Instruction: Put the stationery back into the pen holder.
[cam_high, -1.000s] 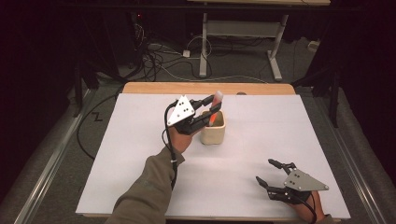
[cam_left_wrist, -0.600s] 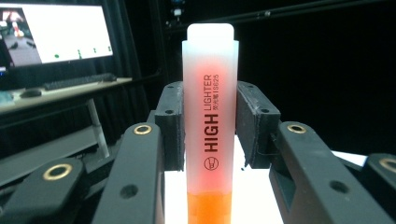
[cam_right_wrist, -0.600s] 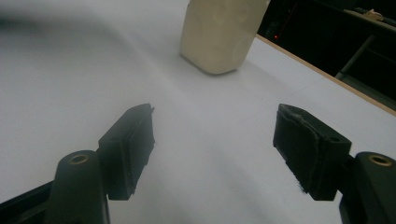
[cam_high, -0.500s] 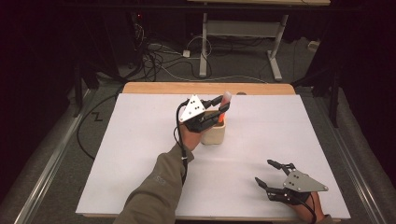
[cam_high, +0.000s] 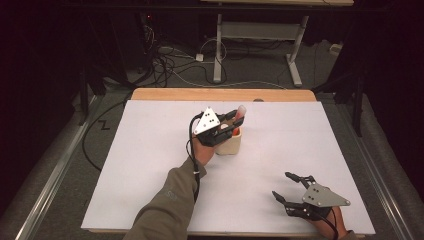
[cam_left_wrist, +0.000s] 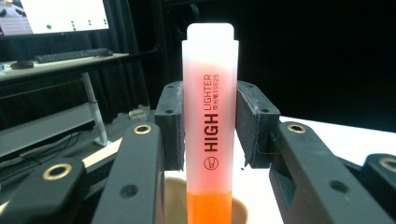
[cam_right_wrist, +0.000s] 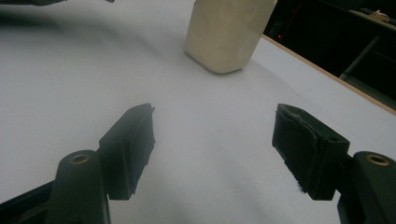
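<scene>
- High view: the left gripper (cam_high: 235, 122) holds a highlighter (cam_high: 240, 113) upright over the cream cup (cam_high: 231, 144) mid-table; the right gripper (cam_high: 291, 191) rests well apart near the white table's (cam_high: 150, 165) front edge.
- Left gripper view: pads clamp the highlighter (cam_left_wrist: 208, 116), its orange end above the cup's mouth (cam_left_wrist: 173, 196).
- Right gripper view: jaws spread wide, nothing between; the cup (cam_right_wrist: 225, 32) stands ahead.

White table (cam_high: 150, 165) with a wooden far edge — one cream cup (cam_high: 231, 145), seemingly plastic, stands on it.
</scene>
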